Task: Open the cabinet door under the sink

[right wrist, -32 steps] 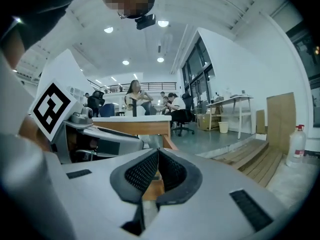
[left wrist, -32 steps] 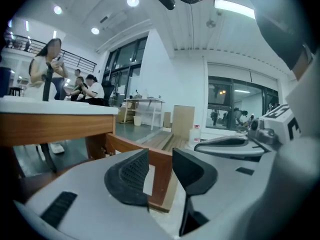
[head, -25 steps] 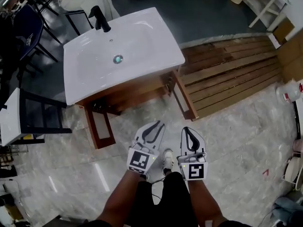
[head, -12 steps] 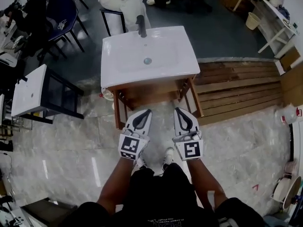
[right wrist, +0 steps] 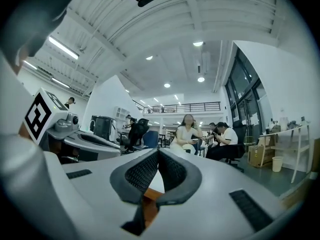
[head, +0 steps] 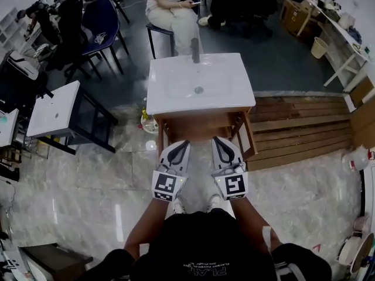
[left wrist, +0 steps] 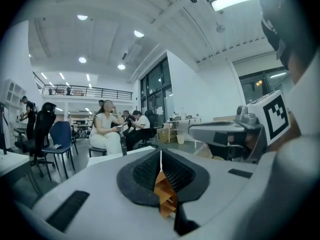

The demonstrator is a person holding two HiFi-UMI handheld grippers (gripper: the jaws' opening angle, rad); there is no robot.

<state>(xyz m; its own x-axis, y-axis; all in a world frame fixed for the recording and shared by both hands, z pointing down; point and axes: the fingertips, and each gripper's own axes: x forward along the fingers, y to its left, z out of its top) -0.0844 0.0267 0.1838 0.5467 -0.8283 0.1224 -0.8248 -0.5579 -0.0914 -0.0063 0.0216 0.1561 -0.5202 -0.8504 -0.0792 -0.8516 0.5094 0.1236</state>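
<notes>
Job apparently finished, with both brown wooden cabinet doors (head: pixel 246 134) under the white rectangular ceramic sink (head: pixel 199 84) swung wide, left tongs (head: pixel 180 146) and right tongs (head: pixel 218 142) pressed together, empty, near its front.

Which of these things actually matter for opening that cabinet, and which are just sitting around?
For the job: white sink, wooden cabinet under it, left gripper, right gripper.
Just lying about: smaller sink stand, blue chair, wooden decking, waste basket.
</notes>
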